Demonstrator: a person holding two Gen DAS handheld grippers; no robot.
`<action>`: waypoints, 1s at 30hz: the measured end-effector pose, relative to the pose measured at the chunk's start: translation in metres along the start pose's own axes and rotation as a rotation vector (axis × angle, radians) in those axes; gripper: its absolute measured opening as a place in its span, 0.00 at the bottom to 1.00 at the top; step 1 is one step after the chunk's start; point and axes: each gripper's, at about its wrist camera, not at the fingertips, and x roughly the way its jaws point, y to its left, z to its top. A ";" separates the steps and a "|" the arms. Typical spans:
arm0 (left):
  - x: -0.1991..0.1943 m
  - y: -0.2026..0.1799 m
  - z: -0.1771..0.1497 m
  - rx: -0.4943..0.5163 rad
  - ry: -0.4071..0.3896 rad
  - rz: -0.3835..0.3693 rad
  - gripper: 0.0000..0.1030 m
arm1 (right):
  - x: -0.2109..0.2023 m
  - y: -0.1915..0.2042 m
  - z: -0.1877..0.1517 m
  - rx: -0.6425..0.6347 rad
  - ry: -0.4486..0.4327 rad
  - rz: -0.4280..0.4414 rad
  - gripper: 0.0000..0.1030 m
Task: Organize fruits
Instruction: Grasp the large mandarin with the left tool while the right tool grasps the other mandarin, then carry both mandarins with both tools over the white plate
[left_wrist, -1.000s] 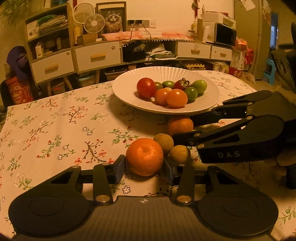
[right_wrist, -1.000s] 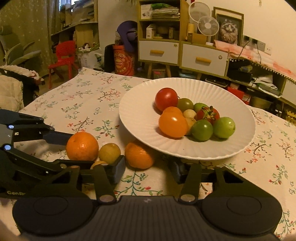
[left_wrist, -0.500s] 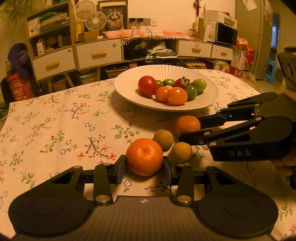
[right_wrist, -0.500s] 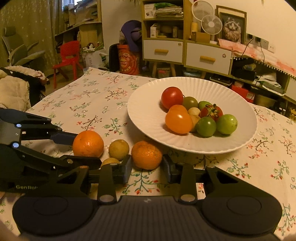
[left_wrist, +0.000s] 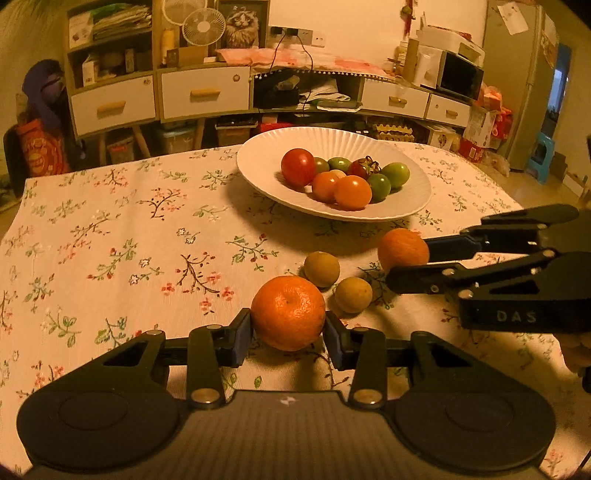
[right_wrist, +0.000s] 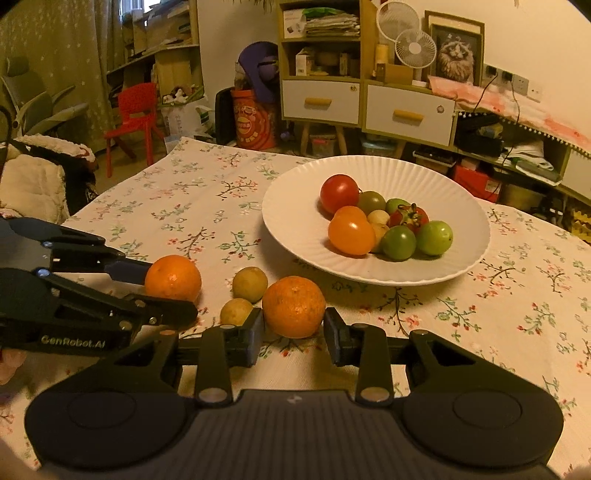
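My left gripper (left_wrist: 289, 332) is shut on an orange tangerine (left_wrist: 288, 312), held just above the floral tablecloth. My right gripper (right_wrist: 293, 332) is shut on a second tangerine (right_wrist: 294, 306); it also shows in the left wrist view (left_wrist: 402, 249) between the right fingers. Two small yellow-green fruits (left_wrist: 321, 268) (left_wrist: 352, 294) lie on the cloth between the tangerines. A white fluted plate (left_wrist: 258, 162) behind them holds several red, orange and green tomatoes (left_wrist: 352, 192).
The floral tablecloth (left_wrist: 110, 240) covers the table. Beyond the far edge stand white drawers and shelves (left_wrist: 203, 92). A red chair (right_wrist: 136, 110) and a padded chair (right_wrist: 33, 173) stand to the left of the table.
Both grippers closed on their tangerines and drew back from the plate. The right gripper went from open beside its tangerine to gripping it.
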 end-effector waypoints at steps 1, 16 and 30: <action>-0.001 0.000 0.001 -0.004 0.001 0.000 0.31 | -0.001 0.000 0.001 0.000 -0.002 0.002 0.31; -0.017 -0.010 0.021 -0.032 -0.016 -0.020 0.31 | -0.019 -0.007 0.022 0.034 -0.043 0.018 0.31; -0.014 -0.012 0.040 -0.102 -0.071 -0.040 0.31 | -0.024 -0.030 0.033 0.057 -0.066 -0.021 0.31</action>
